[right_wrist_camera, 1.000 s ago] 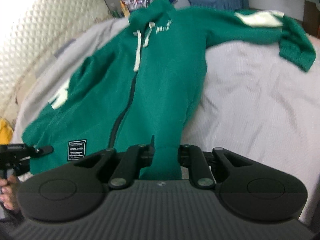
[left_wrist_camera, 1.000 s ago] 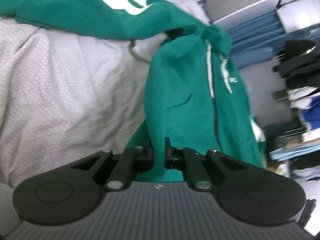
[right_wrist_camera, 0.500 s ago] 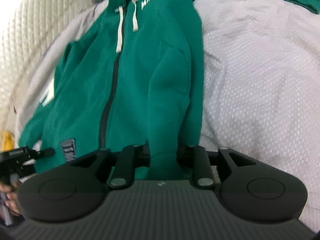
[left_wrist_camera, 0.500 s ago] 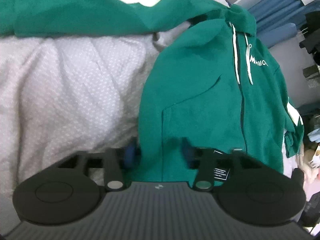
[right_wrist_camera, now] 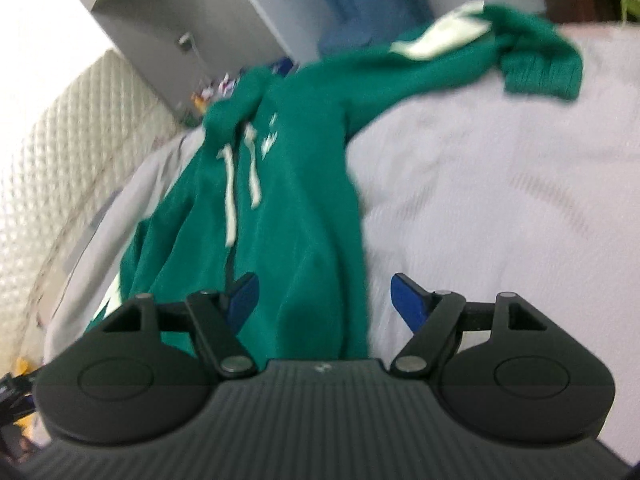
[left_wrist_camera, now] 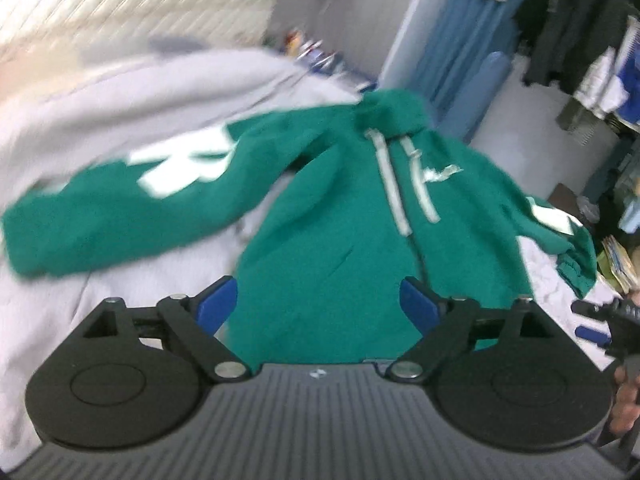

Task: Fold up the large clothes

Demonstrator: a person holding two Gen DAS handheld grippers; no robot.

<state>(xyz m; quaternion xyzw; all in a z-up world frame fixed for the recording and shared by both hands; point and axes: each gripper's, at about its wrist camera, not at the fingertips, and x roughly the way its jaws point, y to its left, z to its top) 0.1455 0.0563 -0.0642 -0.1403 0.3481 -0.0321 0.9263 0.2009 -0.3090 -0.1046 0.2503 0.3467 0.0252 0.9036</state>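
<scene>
Both let go within the last second: left gripper (left_wrist_camera: pixel 318 300) and right gripper (right_wrist_camera: pixel 322 300) now with jaws wide apart, nothing between, green hoodie (left_wrist_camera: pixel 348 232) dropped front-up mid-frame on the grey bedspread (right_wrist_camera: pixel 500 208), sleeves spread, likely ready for folding.

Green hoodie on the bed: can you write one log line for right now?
hoodie: flat, zip up, sleeves out on grey bedcover | left gripper: open, holds nothing | right gripper: open, holds nothing | fold: not begun
</scene>
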